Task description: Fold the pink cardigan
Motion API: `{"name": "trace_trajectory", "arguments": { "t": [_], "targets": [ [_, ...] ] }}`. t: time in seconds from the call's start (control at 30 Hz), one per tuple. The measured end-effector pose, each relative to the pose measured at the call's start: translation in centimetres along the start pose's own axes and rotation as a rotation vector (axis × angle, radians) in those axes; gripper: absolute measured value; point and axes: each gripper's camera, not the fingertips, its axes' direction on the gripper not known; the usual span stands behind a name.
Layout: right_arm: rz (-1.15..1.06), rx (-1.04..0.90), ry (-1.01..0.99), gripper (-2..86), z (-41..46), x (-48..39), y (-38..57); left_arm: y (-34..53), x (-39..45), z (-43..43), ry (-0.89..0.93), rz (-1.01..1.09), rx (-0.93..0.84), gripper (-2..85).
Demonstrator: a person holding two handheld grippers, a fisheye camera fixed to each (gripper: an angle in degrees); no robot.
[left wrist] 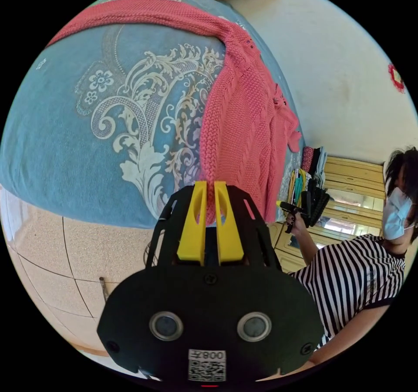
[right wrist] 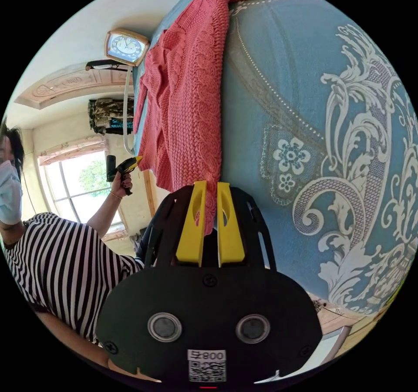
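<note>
The cardigan (left wrist: 237,117) is chunky cable knit — rough, matt wool-like yarn. The bedspread (left wrist: 87,148) under it is soft matt cloth with a woven scroll pattern. The left gripper (left wrist: 210,191) has smooth yellow plastic jaws on matt black plastic. Floor tiles (left wrist: 65,261) look glossy — speckled stone.

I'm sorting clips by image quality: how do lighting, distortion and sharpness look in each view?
Left gripper view: even daylight, strong fisheye bulge in the blue patterned bedspread, pink cable-knit cardigan sharp. Right gripper view: the same bulge, bright window washed out, cardigan knit crisp, black housing near the lens dim.
</note>
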Motion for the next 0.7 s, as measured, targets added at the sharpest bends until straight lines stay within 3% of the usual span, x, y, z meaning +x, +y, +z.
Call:
{"name": "trace_trajectory", "arguments": {
  "t": [0.1, 0.33, 0.43, 0.53, 0.7],
  "targets": [
    [-0.035, 0.019, -0.029, 3.9, 1.2, -0.2, 0.3, 2.0, -0.8, -0.3, 0.013, 0.025, 0.043, 3.2],
    [-0.034, 0.161, 0.106, 3.8, 0.9, -2.1, 1.2, 6.8, -3.4, -0.8, 0.013, 0.007, 0.164, 4.8],
    [-0.059, 0.274, 0.195, 4.6, -0.5, -4.4, 0.4, 8.1, -4.0, -0.2, -0.105, -0.011, 0.190, 6.0],
    [-0.198, 0.328, 0.175, 6.1, -0.7, -8.3, -3.3, 9.0, -1.8, 0.8, -0.145, 0.096, 0.248, 7.0],
    [-0.413, 0.293, 0.247, 7.1, 1.9, -15.7, -14.6, 8.2, 4.1, 7.3, -0.171, 0.373, 0.121, 8.6]
  ]
}}
